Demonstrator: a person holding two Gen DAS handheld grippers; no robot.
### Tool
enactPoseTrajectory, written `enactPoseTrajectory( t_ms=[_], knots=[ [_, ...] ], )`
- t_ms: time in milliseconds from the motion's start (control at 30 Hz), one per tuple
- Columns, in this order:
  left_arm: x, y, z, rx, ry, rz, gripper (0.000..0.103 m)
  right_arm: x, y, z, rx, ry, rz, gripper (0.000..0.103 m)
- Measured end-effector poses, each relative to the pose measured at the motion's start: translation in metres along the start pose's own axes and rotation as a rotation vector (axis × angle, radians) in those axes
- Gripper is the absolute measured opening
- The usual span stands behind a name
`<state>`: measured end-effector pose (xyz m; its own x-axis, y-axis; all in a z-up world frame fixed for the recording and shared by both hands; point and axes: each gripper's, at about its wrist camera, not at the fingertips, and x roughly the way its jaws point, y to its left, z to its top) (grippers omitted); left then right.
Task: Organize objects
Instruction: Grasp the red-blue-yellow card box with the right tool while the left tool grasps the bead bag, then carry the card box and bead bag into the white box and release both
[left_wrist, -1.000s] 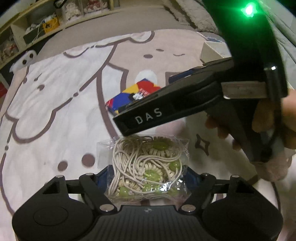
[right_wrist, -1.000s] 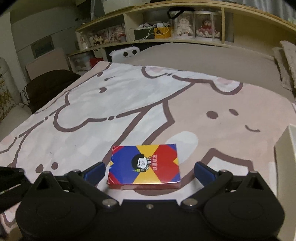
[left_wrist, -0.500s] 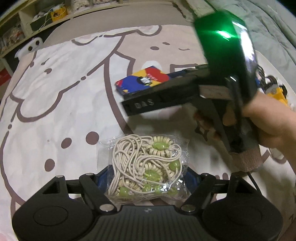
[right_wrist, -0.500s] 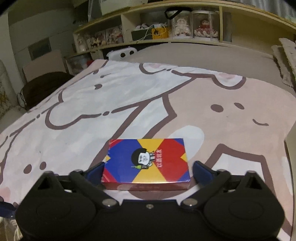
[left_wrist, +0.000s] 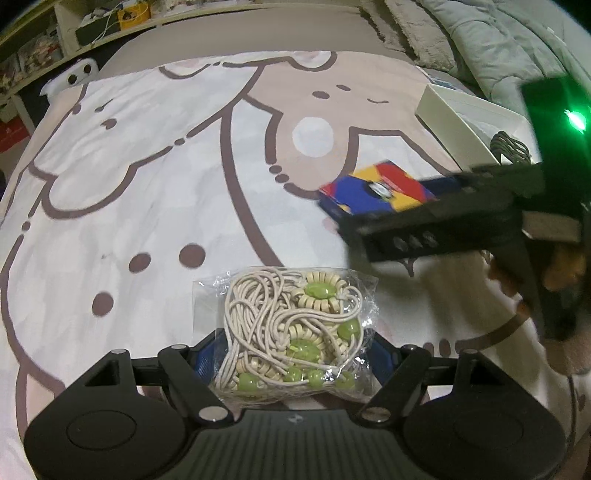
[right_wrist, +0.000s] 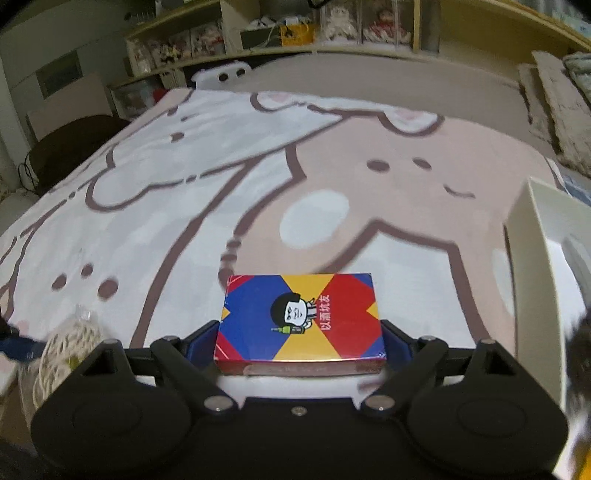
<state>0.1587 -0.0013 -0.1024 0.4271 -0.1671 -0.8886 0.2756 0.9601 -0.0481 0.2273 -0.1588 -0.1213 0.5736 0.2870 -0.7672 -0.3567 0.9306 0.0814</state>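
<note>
My left gripper (left_wrist: 295, 350) is shut on a clear plastic bag of cream cords and green beads (left_wrist: 291, 325), held above the bedspread. My right gripper (right_wrist: 300, 338) is shut on a card box (right_wrist: 300, 319) with blue, yellow and red panels and a cartoon face; its blue pads press the box's two short sides. In the left wrist view the box (left_wrist: 376, 188) shows at the right, held by the black right gripper body. The bag also shows at the left edge of the right wrist view (right_wrist: 70, 347).
A cartoon-print bedspread (left_wrist: 147, 184) covers the bed. A white open box (left_wrist: 465, 118) stands at the right, also seen in the right wrist view (right_wrist: 535, 258). Shelves with figures (right_wrist: 332, 29) line the far wall. Grey bedding (left_wrist: 480, 37) lies at back right.
The right gripper closed in on the card box and carried it to the right, toward the white box. The left gripper keeps holding the bead bag and has risen.
</note>
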Motion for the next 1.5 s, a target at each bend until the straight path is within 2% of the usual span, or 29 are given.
enactPoseTrajectory(
  t_ms=[233, 333, 400, 533, 667, 767, 833, 900, 1067, 1233, 1400, 1500],
  knots=[
    [-0.005, -0.001, -0.003, -0.010, -0.004, 0.003, 0.079, -0.025, -0.004, -0.033, -0.001, 0.092, 0.003, 0.090],
    [-0.004, -0.004, -0.002, -0.005, -0.007, 0.007, 0.083, -0.027, -0.005, -0.034, 0.012, 0.100, 0.003, 0.091],
    [-0.004, -0.005, 0.000, -0.008, -0.020, 0.011, 0.086, -0.025, -0.005, -0.033, 0.032, 0.098, 0.001, 0.096],
    [-0.003, -0.005, 0.004, -0.015, -0.024, 0.008, 0.089, -0.020, 0.000, -0.032, 0.027, 0.090, -0.015, 0.099],
    [0.005, -0.009, 0.003, 0.005, -0.005, 0.028, 0.087, -0.018, -0.001, -0.031, 0.049, 0.086, -0.026, 0.095],
    [0.007, -0.008, 0.002, -0.006, 0.000, 0.022, 0.080, -0.019, -0.001, -0.028, 0.070, 0.081, -0.045, 0.090],
    [0.004, -0.006, 0.001, -0.020, -0.011, 0.014, 0.071, -0.022, -0.001, -0.029, 0.068, 0.070, -0.047, 0.090],
    [-0.003, -0.005, 0.002, -0.038, -0.040, 0.023, 0.068, -0.026, 0.000, -0.029, 0.063, 0.059, -0.051, 0.090],
    [-0.026, 0.000, 0.008, -0.081, -0.122, 0.015, 0.067, -0.054, 0.001, -0.016, 0.054, -0.023, -0.048, 0.090],
    [-0.046, 0.001, 0.015, -0.113, -0.190, 0.003, 0.067, -0.093, -0.009, -0.002, 0.107, -0.123, -0.057, 0.090],
    [-0.064, -0.007, 0.023, -0.107, -0.259, -0.030, 0.067, -0.130, -0.023, -0.006, 0.149, -0.170, -0.087, 0.090],
    [-0.070, -0.014, 0.025, -0.098, -0.274, -0.050, 0.067, -0.149, -0.031, -0.012, 0.161, -0.175, -0.097, 0.090]
  ],
)
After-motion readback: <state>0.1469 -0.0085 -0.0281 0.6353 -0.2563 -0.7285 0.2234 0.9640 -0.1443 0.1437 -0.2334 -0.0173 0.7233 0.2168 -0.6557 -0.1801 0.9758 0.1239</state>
